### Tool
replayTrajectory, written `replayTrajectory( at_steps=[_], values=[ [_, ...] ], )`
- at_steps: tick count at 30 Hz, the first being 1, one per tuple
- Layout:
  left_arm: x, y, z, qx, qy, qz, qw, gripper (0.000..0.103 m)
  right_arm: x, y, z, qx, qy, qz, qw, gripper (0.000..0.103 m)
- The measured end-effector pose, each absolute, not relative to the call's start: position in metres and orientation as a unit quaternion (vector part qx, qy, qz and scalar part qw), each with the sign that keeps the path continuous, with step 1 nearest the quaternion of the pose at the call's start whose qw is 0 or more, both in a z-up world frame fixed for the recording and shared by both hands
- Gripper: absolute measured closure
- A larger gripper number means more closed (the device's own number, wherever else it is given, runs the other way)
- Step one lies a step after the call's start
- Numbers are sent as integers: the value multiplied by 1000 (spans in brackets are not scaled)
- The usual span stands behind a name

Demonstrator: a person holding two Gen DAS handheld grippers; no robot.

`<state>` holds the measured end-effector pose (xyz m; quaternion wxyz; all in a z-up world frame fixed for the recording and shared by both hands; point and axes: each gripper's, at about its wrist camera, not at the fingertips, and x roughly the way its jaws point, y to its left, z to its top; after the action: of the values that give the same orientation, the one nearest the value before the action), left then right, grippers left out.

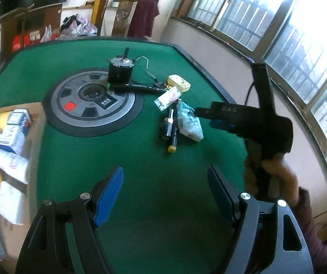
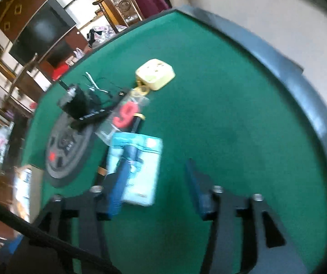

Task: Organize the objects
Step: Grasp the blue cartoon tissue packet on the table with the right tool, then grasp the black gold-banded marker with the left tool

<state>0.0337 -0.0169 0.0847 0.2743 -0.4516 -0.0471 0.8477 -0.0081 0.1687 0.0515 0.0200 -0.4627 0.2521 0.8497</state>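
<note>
A: Item one, left wrist view. Left gripper [image 1: 165, 196], fingers apart, nothing between them, over bare green tabletop [image 1: 140, 159]. Left edge: cardboard box [image 1: 34, 114] holding white packets and a blue-and-white carton [image 1: 15, 127].

B: The right wrist view shows that box only as a blur at its left edge. Item two, right gripper [image 2: 156, 182]: fingers apart, gripping nothing; the left finger [image 2: 117, 189] overlaps a pale blue packet [image 2: 140, 171] lying flat on the tabletop [image 2: 231, 137]. Contact: cannot tell.

A: From the left wrist view the right gripper [image 1: 205, 115] hangs just beside that packet [image 1: 189, 123], a hand [image 1: 275, 171] below it. Next to the packet: dark pens [image 1: 171, 127], one yellow-tipped.

B: Those pens are mostly hidden on my side. Item three: clear bag with a red figure nine [image 2: 126, 114], readable only here.

A: Here it is just a clear bag [image 1: 166, 97]. Item four: cream case [image 1: 179, 83], black motor with wires [image 1: 120, 68], round grey disc [image 1: 90, 100].

B: Same case [image 2: 155, 74], motor [image 2: 76, 100], disc [image 2: 67, 150], all beyond the packet.
</note>
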Motion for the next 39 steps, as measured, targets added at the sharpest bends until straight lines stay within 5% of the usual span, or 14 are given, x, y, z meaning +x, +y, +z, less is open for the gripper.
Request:
replayTrajectory(
  at_steps=[6, 11, 17, 19, 21, 39],
  values=[
    [21, -6, 78, -461, -38, 846, 264, 33, -32, 134, 42, -491, 176, 852, 43, 45],
    [-1, 8, 68, -465, -22, 847, 258, 33, -17, 144, 42, -494, 127, 858, 65, 62],
    [-27, 42, 46, -454, 24, 852, 261, 33, 11, 186, 42, -451, 149, 875, 95, 60],
    [-41, 51, 38, -455, 32, 851, 260, 39, 15, 195, 41, -442, 176, 876, 84, 60],
    [-52, 56, 31, -462, 32, 846, 263, 60, 16, 198, 41, -435, 188, 877, 79, 58],
    [-81, 54, 16, -475, 13, 828, 297, 70, 5, 185, 39, -438, 172, 878, 82, 54]
  ],
)
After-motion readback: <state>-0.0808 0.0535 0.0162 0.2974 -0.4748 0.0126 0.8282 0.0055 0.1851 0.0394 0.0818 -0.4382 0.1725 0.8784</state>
